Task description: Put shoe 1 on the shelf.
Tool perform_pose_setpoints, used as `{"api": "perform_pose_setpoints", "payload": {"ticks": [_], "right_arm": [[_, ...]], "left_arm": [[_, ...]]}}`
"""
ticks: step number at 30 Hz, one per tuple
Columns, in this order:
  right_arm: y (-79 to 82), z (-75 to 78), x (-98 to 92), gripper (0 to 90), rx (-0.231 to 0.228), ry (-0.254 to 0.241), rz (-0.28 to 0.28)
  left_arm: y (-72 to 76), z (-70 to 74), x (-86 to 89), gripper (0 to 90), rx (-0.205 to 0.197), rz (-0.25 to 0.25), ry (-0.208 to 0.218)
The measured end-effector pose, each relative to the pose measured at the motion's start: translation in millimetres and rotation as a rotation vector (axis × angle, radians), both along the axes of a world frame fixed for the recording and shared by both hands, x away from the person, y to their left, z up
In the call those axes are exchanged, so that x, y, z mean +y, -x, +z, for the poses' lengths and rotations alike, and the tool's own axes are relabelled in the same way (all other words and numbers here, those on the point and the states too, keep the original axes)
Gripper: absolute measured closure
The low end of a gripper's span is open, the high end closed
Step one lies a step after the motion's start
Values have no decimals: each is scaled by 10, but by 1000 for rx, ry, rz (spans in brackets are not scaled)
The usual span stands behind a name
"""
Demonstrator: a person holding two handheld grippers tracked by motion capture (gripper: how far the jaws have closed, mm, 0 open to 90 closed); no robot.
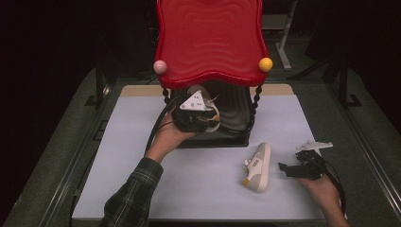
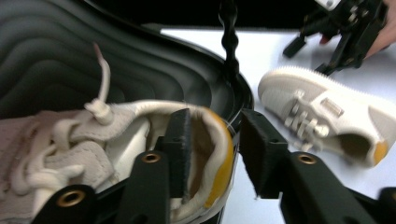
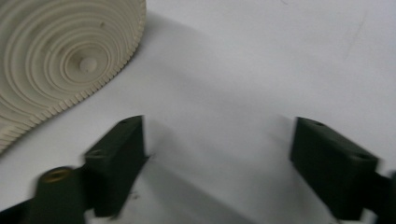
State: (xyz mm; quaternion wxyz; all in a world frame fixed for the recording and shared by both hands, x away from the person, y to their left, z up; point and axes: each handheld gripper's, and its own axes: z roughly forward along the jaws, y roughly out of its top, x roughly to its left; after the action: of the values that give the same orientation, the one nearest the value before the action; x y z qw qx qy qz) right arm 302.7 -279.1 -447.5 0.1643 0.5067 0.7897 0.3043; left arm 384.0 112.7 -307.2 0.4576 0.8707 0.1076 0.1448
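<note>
A cream sneaker with a yellow heel patch (image 2: 79, 140) rests on the black lower shelf (image 2: 70, 51) of a small rack. My left gripper (image 2: 215, 154) straddles its heel: one jaw is inside the shoe, the other stands outside with a gap, so it is open. In the high view the left gripper (image 1: 210, 119) reaches under the red top shelf (image 1: 210, 38). The matching sneaker (image 1: 257, 166) lies on its side on the white table. My right gripper (image 1: 285, 168) is just right of it, open and holding nothing. Its own view shows the ribbed sole (image 3: 60, 60) left of the right gripper (image 3: 219, 163).
The rack has twisted black posts (image 1: 257, 101) and a pink ball (image 1: 160, 66) and yellow ball (image 1: 265, 64) at the red shelf's front corners. The white tabletop (image 1: 189, 179) ends at dark rails on both sides. A person's plaid sleeve (image 1: 135, 194) comes in at the bottom.
</note>
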Motion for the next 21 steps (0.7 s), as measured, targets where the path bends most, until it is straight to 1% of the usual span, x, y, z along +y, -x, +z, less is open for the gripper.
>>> {"api": "perform_pose_setpoints", "payload": {"ticks": [1,2,3,5,6,7,8,10,11,15,18,20,21], "right_arm": [[0,26,-11,384,14,-19,-14],[5,60,-19,450,8,-38,-11],[16,98,-15,480,-5,-52,-6],[27,171,7,566,-25,-77,16],[35,211,28,592,-41,-93,36],[41,263,58,660,-48,-117,76],[41,263,58,660,-48,-117,76],[48,324,89,725,-62,-136,105],[48,356,98,734,-74,-143,123],[40,528,144,795,-100,-199,169],[14,635,207,839,-124,-237,207],[-16,712,294,880,-145,-248,244],[-27,736,329,882,-151,-247,257]], "left_arm": [[14,18,8,605,1,7,-1],[32,33,16,591,11,12,-5],[56,46,25,582,12,17,-6],[120,68,49,571,18,38,14],[151,77,62,569,23,44,20],[174,83,74,560,19,46,24],[199,95,94,560,8,51,23],[256,115,136,555,12,64,35],[286,128,162,555,15,66,40],[418,161,267,551,11,92,59],[492,129,348,551,16,120,63],[511,78,394,553,23,143,66],[512,48,418,555,24,151,67]]}}
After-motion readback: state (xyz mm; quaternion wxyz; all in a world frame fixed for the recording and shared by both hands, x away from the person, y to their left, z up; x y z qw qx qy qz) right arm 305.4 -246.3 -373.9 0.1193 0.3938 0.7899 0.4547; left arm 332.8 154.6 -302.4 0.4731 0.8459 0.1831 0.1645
